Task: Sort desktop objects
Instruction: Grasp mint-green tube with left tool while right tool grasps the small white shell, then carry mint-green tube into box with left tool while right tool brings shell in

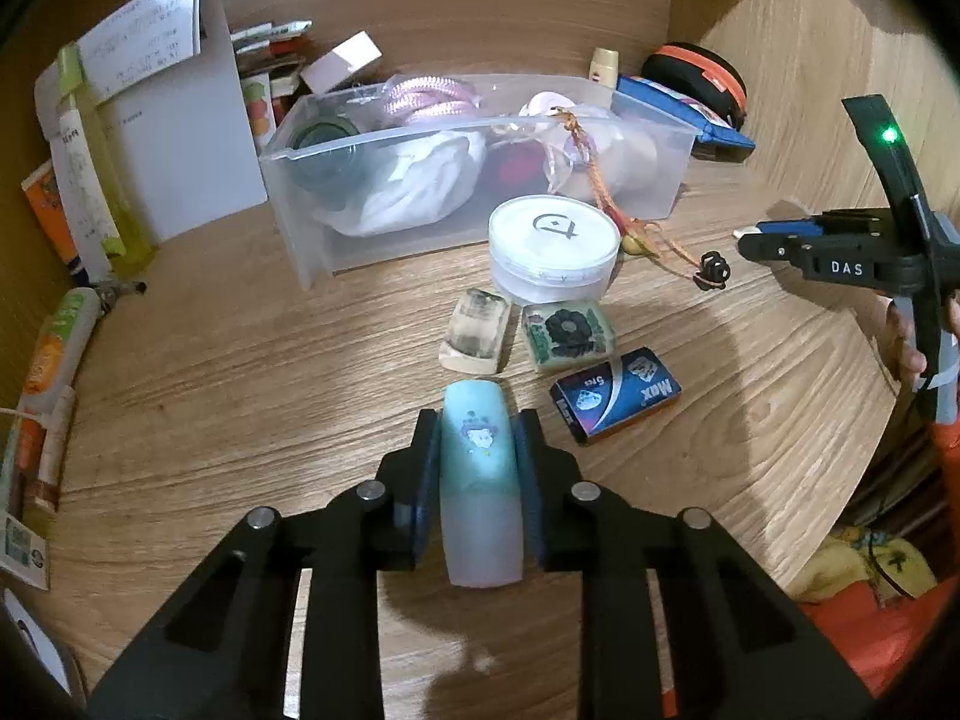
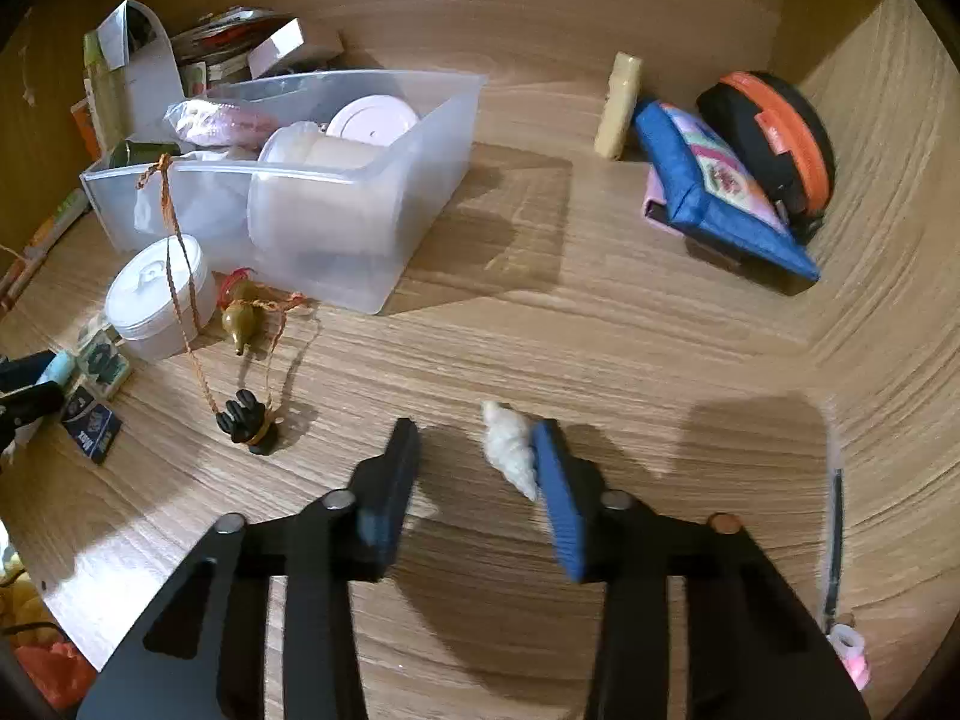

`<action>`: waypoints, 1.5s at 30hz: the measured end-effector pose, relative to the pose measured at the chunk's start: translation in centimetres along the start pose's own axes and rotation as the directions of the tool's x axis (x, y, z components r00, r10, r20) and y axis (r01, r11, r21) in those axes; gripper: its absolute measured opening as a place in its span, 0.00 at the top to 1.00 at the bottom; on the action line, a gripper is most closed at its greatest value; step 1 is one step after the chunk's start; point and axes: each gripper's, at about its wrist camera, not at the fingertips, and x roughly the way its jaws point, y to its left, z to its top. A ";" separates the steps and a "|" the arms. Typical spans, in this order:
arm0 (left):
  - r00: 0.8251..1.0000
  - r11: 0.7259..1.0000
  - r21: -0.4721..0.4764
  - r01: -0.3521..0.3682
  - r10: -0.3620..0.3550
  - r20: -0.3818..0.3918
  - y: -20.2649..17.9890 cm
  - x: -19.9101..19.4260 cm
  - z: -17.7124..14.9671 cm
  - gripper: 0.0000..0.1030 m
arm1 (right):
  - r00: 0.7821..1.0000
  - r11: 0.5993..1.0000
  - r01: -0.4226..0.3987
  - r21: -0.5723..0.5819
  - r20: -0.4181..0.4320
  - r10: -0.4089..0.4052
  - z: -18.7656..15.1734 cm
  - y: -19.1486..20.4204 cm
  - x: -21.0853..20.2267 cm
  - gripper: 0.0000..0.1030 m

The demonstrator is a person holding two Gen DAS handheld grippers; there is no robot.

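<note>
In the left wrist view my left gripper [image 1: 478,423] is shut on a pale blue tube [image 1: 478,510] with a small cartoon print, both pads pressed to its sides just above the wooden desk [image 1: 240,408]. In the right wrist view my right gripper [image 2: 477,429] stands open low over the desk. A small white spiral shell [image 2: 510,450] lies between its jaws, against the right blue pad [image 2: 558,480], with a clear gap to the left pad. The right gripper [image 1: 750,237] also shows at the right edge of the left wrist view, something white at its tip.
A clear plastic bin [image 1: 384,135] full of items stands at the back. In front of it sit a round white jar [image 1: 553,240], two small blocks [image 1: 477,339], a blue box [image 1: 618,396] and a corded black charm [image 2: 246,417]. A blue pouch [image 2: 720,192] and a black-orange case [image 2: 774,132] lean at the right wall.
</note>
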 end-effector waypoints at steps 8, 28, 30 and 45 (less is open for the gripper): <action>0.998 0.999 -0.029 -0.040 0.042 0.051 0.7 -1.1 -0.1 0.77 | 1.000 0.999 -0.021 0.025 0.010 0.021 0.0 0.2 -0.1 0.85; 0.959 0.991 -0.125 -0.043 0.076 0.274 2.7 -4.8 7.0 0.77 | 0.960 0.983 -0.182 0.007 0.219 0.176 4.8 3.2 -4.9 0.85; 0.956 0.991 -0.125 -0.041 0.075 0.284 2.7 -4.7 8.0 0.77 | 0.954 0.979 -0.205 0.000 0.225 0.199 5.4 3.6 -4.7 0.85; 0.965 0.987 -0.152 0.053 -0.011 0.261 4.3 -0.8 14.1 0.77 | 0.932 0.953 -0.303 -0.024 0.202 0.302 10.0 6.0 -1.2 0.85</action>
